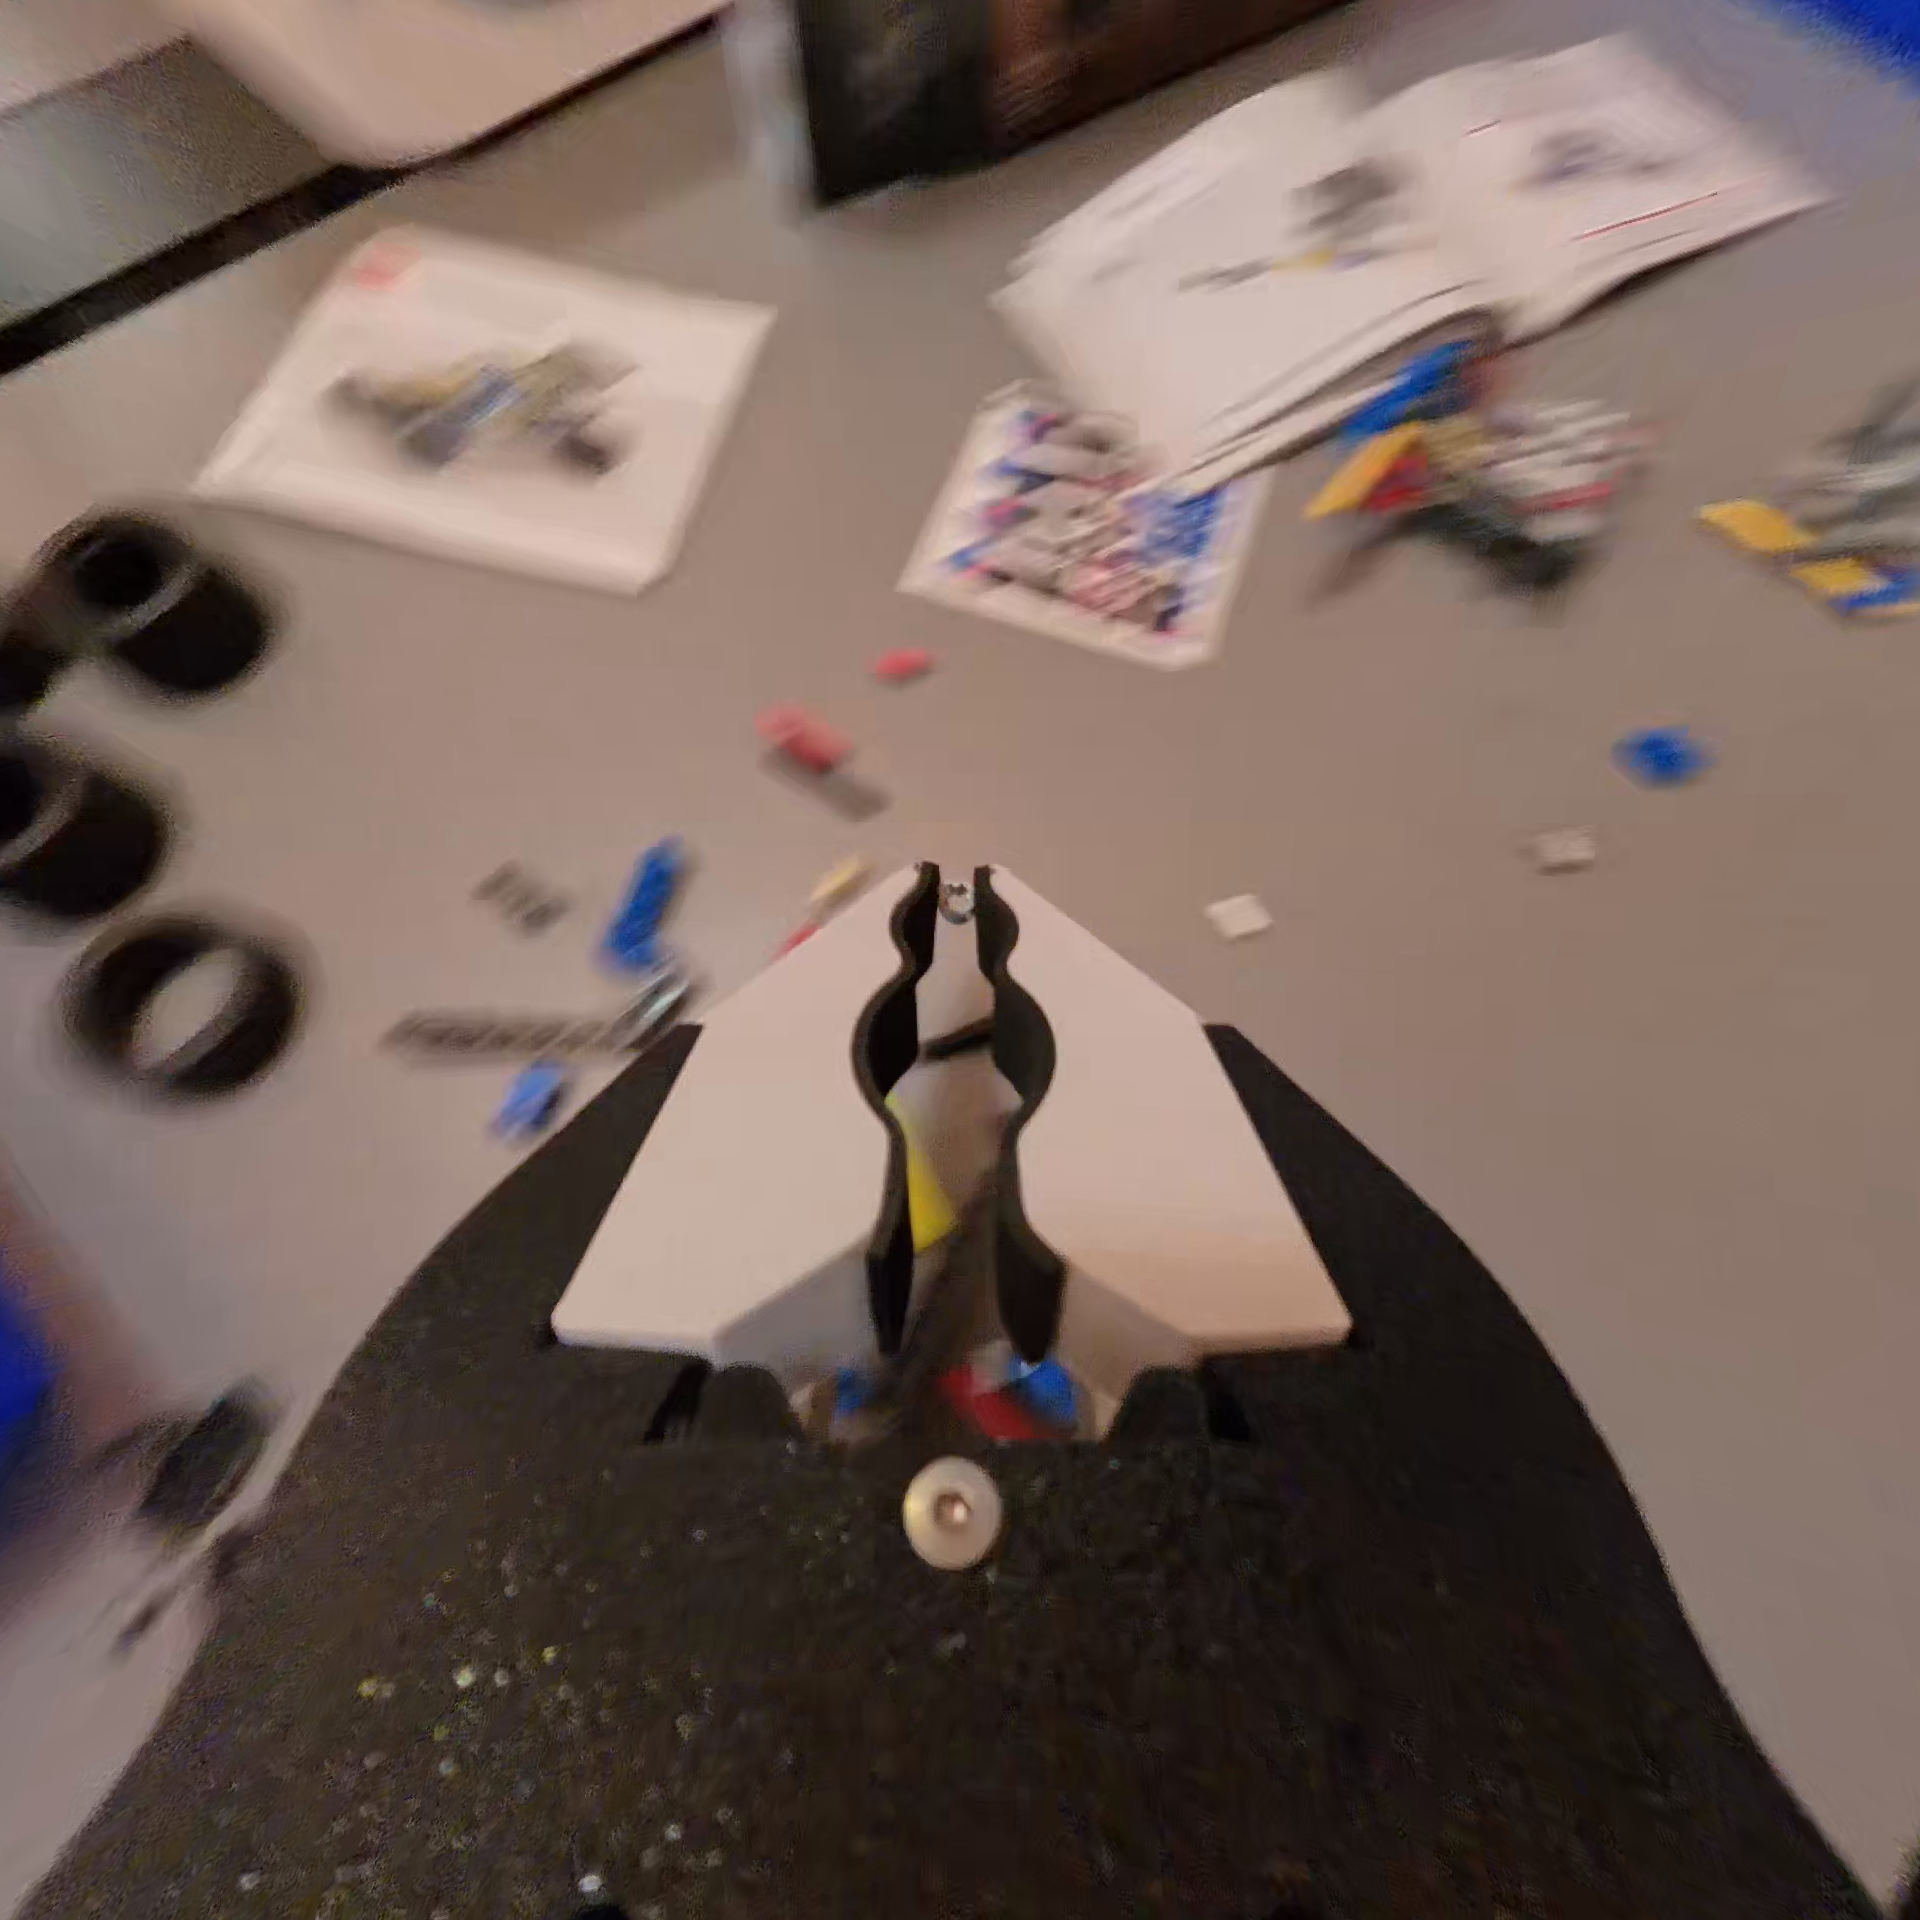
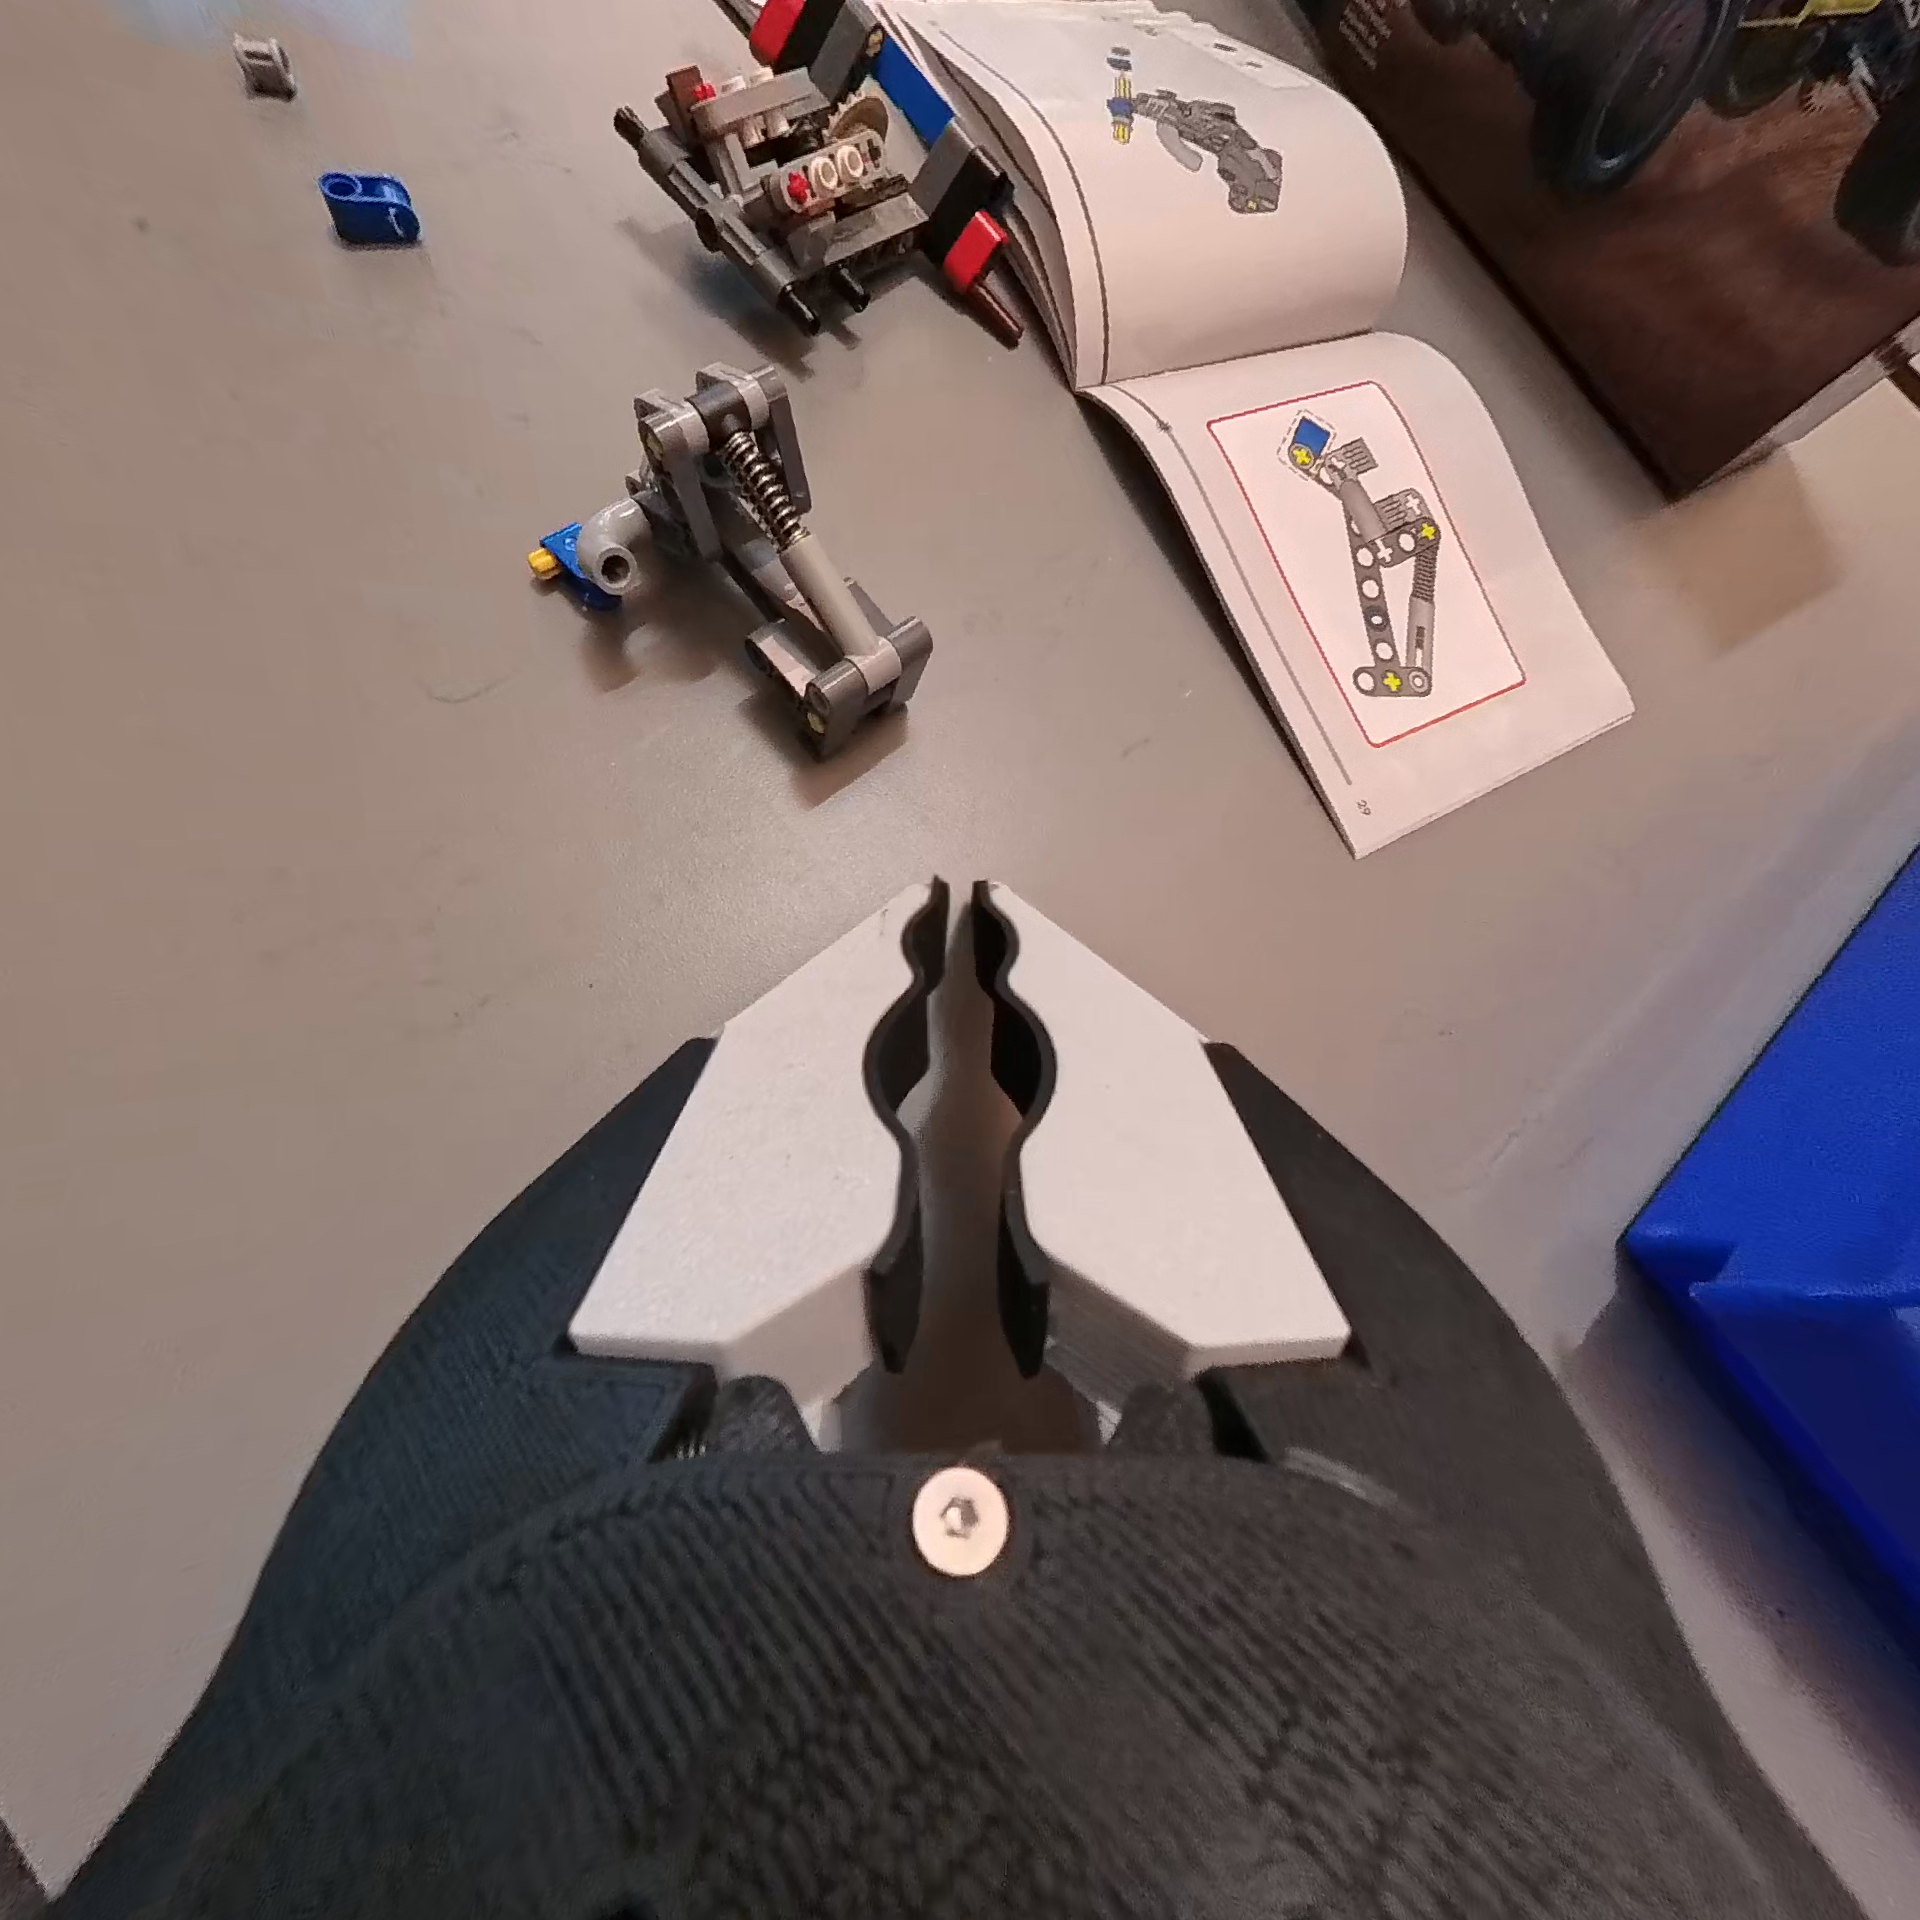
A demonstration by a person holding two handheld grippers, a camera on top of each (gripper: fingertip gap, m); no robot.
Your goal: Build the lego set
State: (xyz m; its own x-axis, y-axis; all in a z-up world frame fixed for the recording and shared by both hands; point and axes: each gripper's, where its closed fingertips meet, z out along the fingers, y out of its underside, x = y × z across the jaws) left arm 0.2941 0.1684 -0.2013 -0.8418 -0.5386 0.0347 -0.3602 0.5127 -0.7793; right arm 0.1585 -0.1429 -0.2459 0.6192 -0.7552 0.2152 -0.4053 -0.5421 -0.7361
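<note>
In the left wrist view, which is motion-blurred, my left gripper [image 1: 954, 883] is shut on a tiny light grey piece [image 1: 954, 902] pinched at its tips above the grey table. Loose red [image 1: 805, 732], blue [image 1: 644, 904] and dark pieces lie just beyond and left of it. In the right wrist view my right gripper [image 2: 956, 891] is shut and empty, hovering over bare table. Ahead of it lies a grey suspension sub-assembly with a spring [image 2: 748, 551], and farther back a larger grey, red and blue assembly [image 2: 821, 177]. An open instruction booklet [image 2: 1299, 416] lies to the right.
Three black tyres [image 1: 182, 1003] sit at the left. A closed booklet [image 1: 488, 405], a sticker sheet [image 1: 1091, 530] and the open booklet [image 1: 1382, 239] lie farther back. A blue connector [image 2: 369, 208], a small grey piece [image 2: 265, 64], the set's box [image 2: 1662, 208] and a blue bin [image 2: 1808, 1247] are nearby. About 35 cm separates my left fingertips from my right.
</note>
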